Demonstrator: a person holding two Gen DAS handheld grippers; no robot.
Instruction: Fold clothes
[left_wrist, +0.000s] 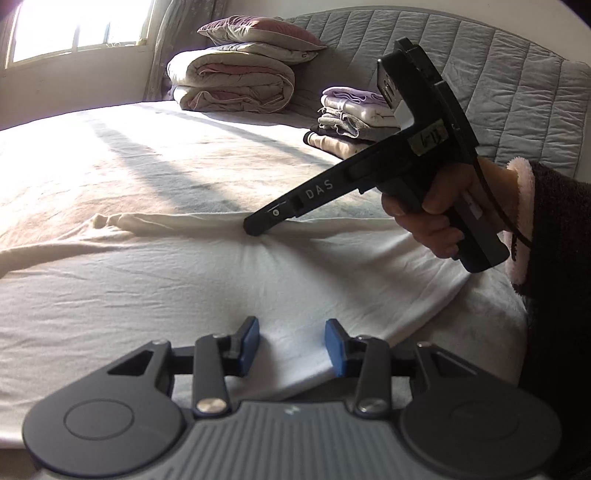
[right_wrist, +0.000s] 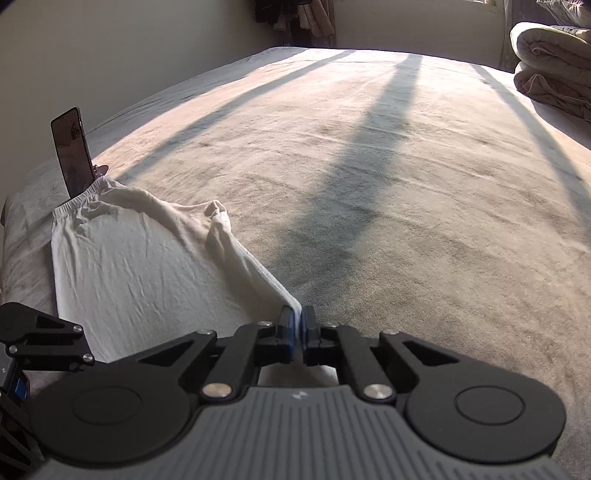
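A: So, right gripper (right_wrist: 296, 325)?
B: Jaws clamped on white trousers' (right_wrist: 140, 258) far edge, lying flat on bed (right_wrist: 369, 166).
A: Left gripper (left_wrist: 291, 345)?
B: Jaws apart, empty, above the cloth.

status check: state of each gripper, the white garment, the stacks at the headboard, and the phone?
left gripper: open, over the white garment, holding nothing
right gripper: shut on the garment's far edge
white garment: spread on the bed, wrinkled, one edge pinched
clothes stack: folded, piled
duvet: folded, pillows on top
phone: upright, by the waistband
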